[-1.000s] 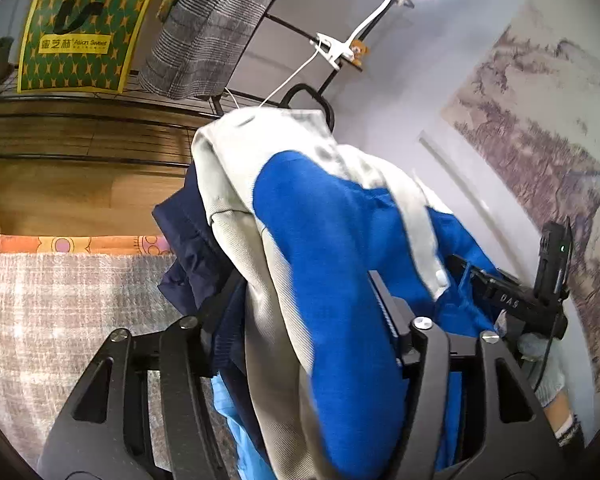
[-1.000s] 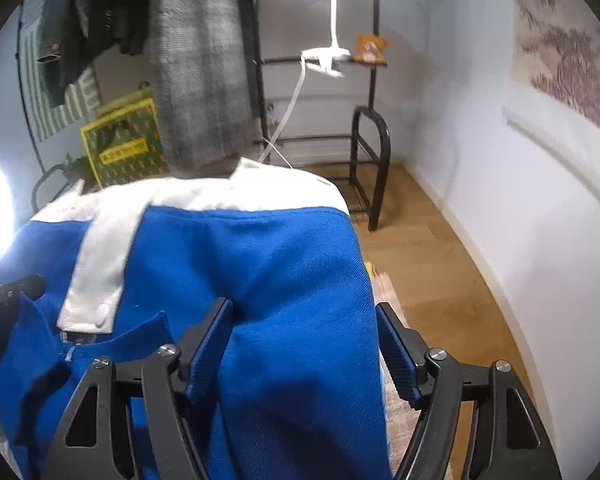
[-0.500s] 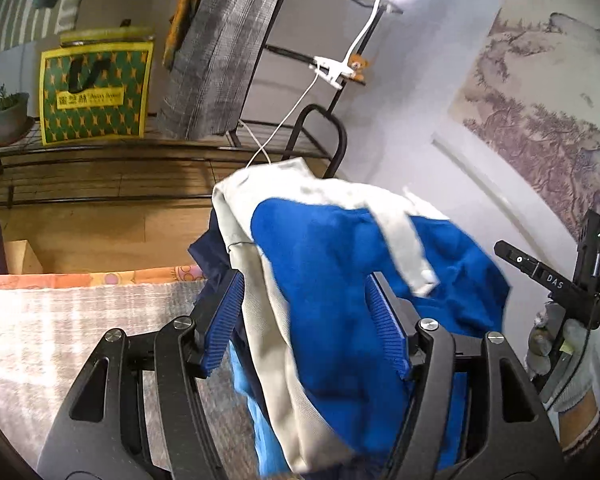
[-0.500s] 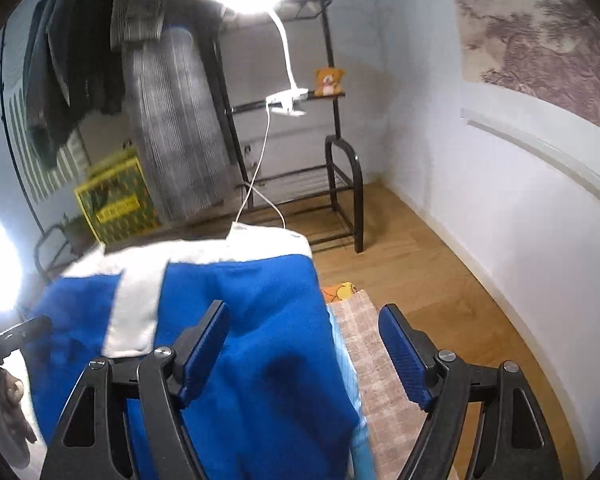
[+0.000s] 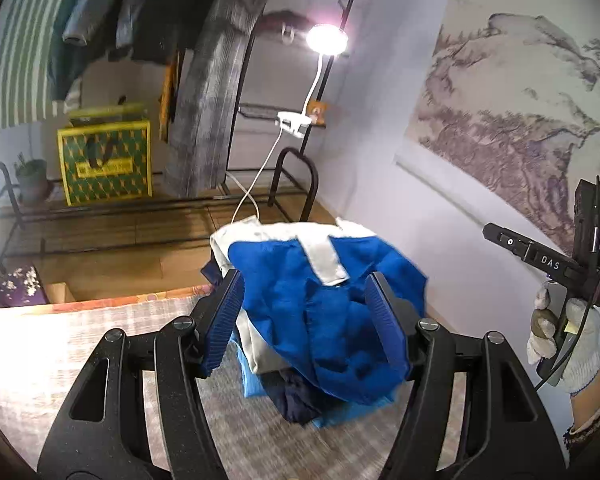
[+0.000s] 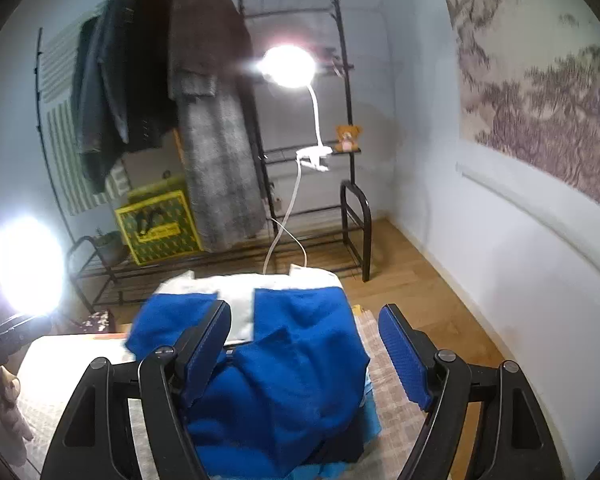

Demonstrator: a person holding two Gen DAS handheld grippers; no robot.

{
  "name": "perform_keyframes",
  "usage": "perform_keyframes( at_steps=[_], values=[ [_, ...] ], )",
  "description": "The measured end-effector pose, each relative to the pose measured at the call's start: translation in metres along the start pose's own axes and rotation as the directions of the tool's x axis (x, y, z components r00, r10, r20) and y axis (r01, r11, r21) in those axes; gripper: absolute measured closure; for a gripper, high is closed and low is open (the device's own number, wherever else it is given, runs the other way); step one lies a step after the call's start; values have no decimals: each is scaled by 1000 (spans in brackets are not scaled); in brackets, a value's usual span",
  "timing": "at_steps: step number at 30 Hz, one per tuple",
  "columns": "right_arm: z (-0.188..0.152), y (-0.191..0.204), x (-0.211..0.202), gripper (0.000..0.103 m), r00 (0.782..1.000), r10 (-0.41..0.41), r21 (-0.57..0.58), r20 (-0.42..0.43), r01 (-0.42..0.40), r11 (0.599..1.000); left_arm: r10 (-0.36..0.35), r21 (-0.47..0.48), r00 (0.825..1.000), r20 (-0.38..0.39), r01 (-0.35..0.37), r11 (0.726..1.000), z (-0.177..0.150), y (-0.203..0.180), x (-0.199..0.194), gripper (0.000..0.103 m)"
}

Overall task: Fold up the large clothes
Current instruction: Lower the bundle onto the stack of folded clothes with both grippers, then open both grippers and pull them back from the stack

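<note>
We see the checked tabletop (image 5: 100, 340) carrying a stack of folded clothes, the blue-and-white garment (image 5: 324, 304) on top. Above it, our left gripper (image 5: 304, 316) and right gripper (image 6: 306, 350) both hang spread wide, gripping nothing.

There's the blue-and-white jacket (image 5: 324, 320), folded and sitting on top of a small stack of clothes on the checked cover. Blue panels face up, a white band runs across its far edge with a white strip down the middle. Beneath it, a dark navy garment (image 5: 296, 396) and something light blue (image 5: 252, 384), possibly another folded piece.
</note>
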State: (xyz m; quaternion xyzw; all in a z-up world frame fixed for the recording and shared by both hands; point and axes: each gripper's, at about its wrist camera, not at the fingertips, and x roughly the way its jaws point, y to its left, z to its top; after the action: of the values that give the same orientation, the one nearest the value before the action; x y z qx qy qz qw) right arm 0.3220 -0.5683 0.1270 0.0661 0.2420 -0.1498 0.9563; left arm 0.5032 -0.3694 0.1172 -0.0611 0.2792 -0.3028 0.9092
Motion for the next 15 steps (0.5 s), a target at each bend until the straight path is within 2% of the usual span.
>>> perform_keyframes(
  at_steps=[7, 15],
  values=[
    [8, 33, -84, 24, 999, 12, -33, 41, -11, 999, -6, 17, 999, 46, 5, 1000, 4, -25, -86, 36],
    [-3, 65, -177, 24, 997, 21, -34, 74, -18, 999, -18, 53, 996, 84, 14, 999, -15, -49, -189, 36]
  ],
)
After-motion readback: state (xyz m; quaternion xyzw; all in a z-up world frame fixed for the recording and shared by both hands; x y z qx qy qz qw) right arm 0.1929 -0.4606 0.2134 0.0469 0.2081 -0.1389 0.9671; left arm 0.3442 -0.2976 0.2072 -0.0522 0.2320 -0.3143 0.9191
